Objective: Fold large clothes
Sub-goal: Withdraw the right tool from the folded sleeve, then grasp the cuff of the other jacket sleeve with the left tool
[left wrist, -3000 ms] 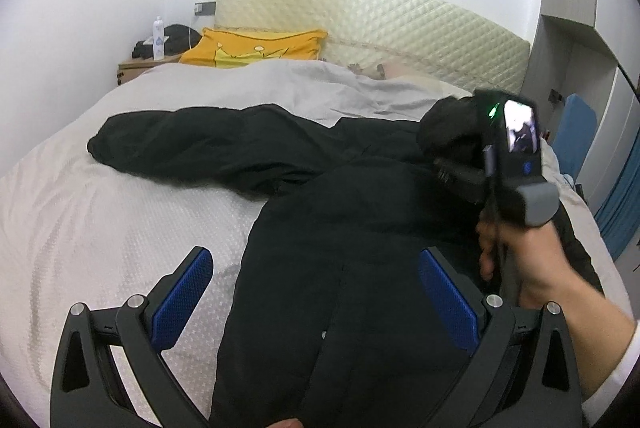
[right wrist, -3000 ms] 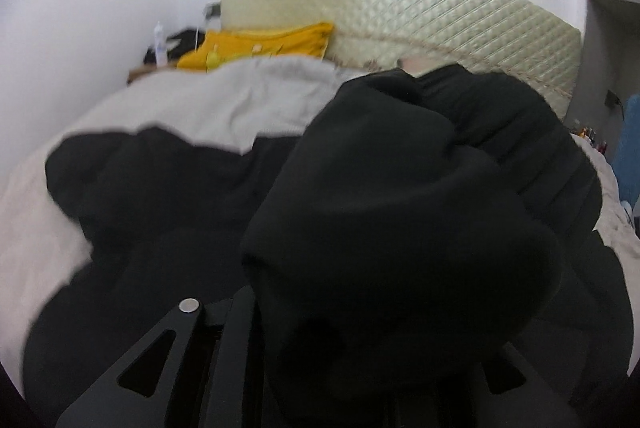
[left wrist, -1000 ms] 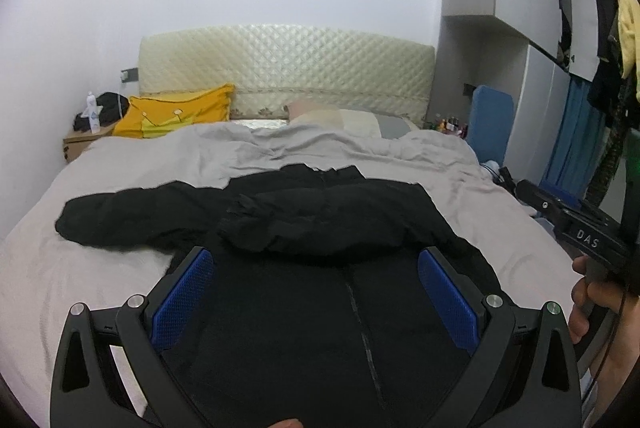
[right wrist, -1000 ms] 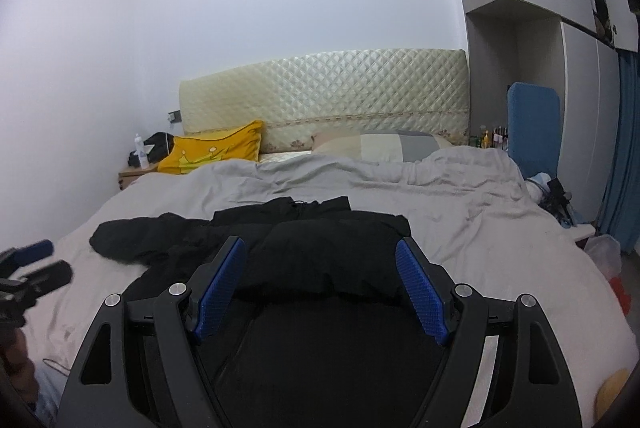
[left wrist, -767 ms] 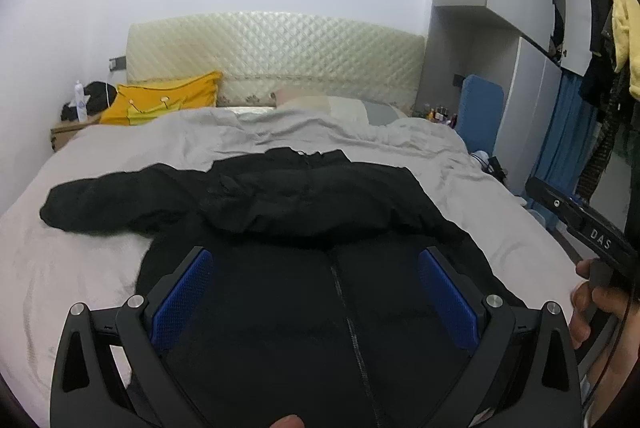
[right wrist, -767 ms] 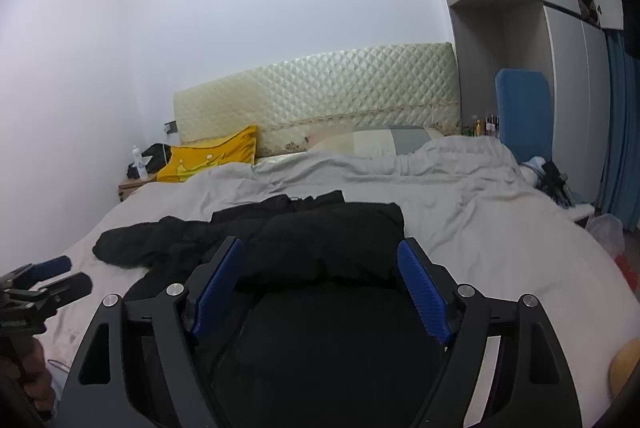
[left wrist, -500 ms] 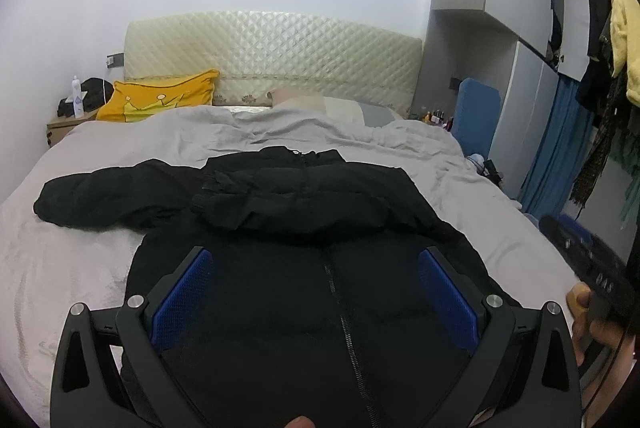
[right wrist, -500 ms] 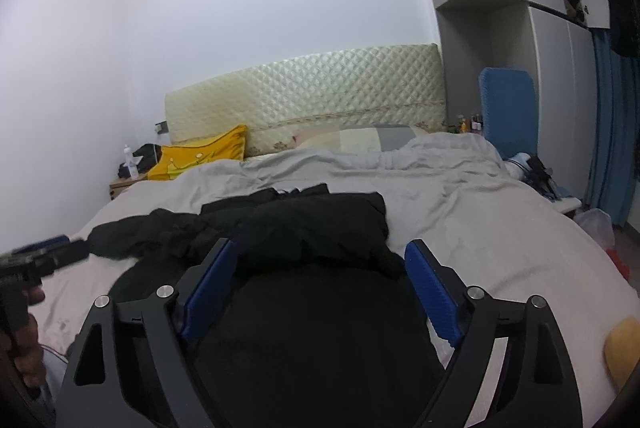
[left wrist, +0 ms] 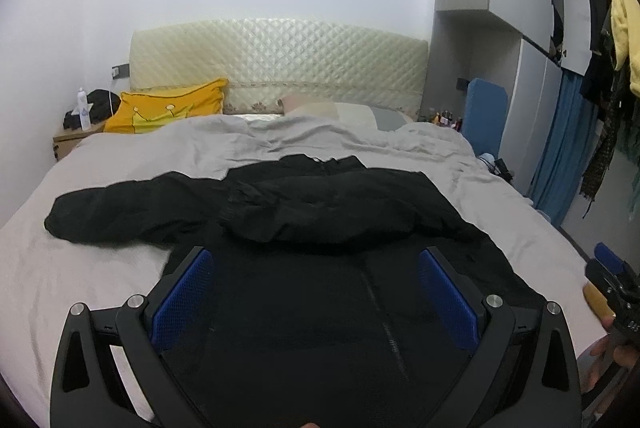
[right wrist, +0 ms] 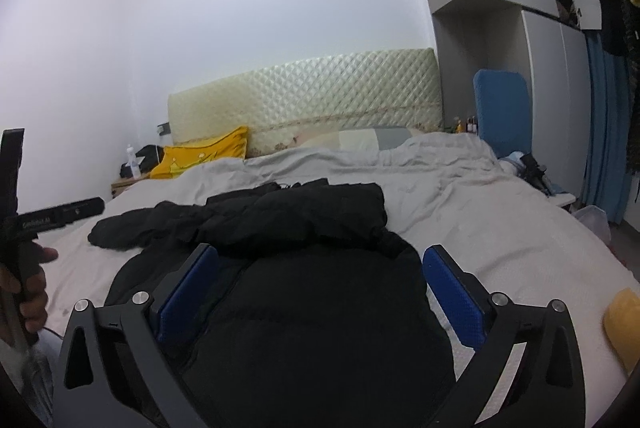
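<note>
here, nearest of all, the left gripper [left wrist: 316, 292] is hovering low over the jacket [left wrist: 304, 268], its blue pads [left wrist: 182, 294] spread wide with nothing pinched between them. the right gripper [right wrist: 320, 292] is hanging over the jacket's right half, its jaws opening to full spread, and its pads [right wrist: 454, 304] are touching no cloth. at the left edge of the right view, a hand [right wrist: 28, 288] is gripping the left tool's handle.

the jacket is lying front up on the grey bed [left wrist: 500, 211], zip running down the middle, hem toward the near edge. its right sleeve is lying folded across the chest; its left sleeve [left wrist: 120, 207] is stretching out flat to the left. farther off, a yellow pillow [left wrist: 168, 105] is leaning at the far left beside the quilted headboard [left wrist: 280, 63]. a blue chair [left wrist: 486, 115] is standing at the far right.
</note>
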{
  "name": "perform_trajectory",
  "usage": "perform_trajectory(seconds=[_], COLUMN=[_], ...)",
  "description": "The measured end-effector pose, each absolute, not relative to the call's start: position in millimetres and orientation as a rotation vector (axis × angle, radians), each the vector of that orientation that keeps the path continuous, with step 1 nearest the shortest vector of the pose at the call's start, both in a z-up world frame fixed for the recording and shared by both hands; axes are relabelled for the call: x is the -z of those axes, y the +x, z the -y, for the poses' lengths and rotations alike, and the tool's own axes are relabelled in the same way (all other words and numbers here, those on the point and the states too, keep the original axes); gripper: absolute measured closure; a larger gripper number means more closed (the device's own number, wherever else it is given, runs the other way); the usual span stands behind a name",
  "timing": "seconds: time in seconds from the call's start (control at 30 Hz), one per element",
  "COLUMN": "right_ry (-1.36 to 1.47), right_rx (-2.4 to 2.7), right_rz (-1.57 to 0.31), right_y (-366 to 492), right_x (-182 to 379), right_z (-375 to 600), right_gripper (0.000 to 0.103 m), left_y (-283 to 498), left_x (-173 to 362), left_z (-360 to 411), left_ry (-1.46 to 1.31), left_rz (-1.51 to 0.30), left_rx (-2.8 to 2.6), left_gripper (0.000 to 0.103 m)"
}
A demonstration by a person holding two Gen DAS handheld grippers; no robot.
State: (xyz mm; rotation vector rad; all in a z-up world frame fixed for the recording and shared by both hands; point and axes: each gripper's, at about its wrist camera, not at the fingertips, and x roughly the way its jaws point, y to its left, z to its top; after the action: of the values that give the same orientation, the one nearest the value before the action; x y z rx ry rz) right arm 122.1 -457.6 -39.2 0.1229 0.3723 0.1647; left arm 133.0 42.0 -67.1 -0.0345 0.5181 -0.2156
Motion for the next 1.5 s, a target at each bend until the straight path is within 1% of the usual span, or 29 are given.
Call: perform_trajectory(seconds=[0.17, 0.33, 0.57, 0.67, 0.8, 0.93, 1.1, 1.27, 1.4, 1.5], right_ry=[0.130, 0.131, 0.151, 0.158, 0.144, 0.122, 0.139, 0.171, 0.201, 0.204], right_rx=[-0.151, -0.137, -0.121, -0.119, -0.102, -0.102, -0.096, -0.059, -0.031, 0.000], right_rz=[-0.362, -0.359, -0.360, -0.376, -0.400, -0.417, -0.456, -0.495, -0.514, -0.519], right_y=[116, 116, 117, 120, 127, 132, 146, 160, 173, 182], right_x=[41, 42, 43, 45, 48, 51, 58, 65, 66, 65], right_z=[457, 455, 453, 451, 446, 438, 432, 431, 431, 431], right_gripper=[0.000, 0.000, 0.000, 0.000, 0.000, 0.000, 0.000, 0.000, 0.000, 0.000], left_y=[154, 196, 257, 285, 302, 303, 317, 341, 371, 393], left_x=[55, 45, 62, 84, 122, 161, 210, 250, 273, 288], left_z=[-84, -145, -241, -288, -354, -419, -486, -534, -557, -576], left_ry=[-0.026, -0.027, -0.131, -0.217, -0.359, -0.548, -0.714, -0.856, -0.837, -0.885], left_rz=[-0.521, -0.545, -0.595, -0.664, -0.714, -0.717, -0.733, -0.694, -0.688, -0.672], left_rx=[0.171, 0.115, 0.054, 0.010, -0.051, -0.096, -0.169, -0.180, -0.276, -0.285], left_gripper=[0.001, 0.001, 0.001, 0.001, 0.001, 0.001, 0.001, 0.002, 0.002, 0.002])
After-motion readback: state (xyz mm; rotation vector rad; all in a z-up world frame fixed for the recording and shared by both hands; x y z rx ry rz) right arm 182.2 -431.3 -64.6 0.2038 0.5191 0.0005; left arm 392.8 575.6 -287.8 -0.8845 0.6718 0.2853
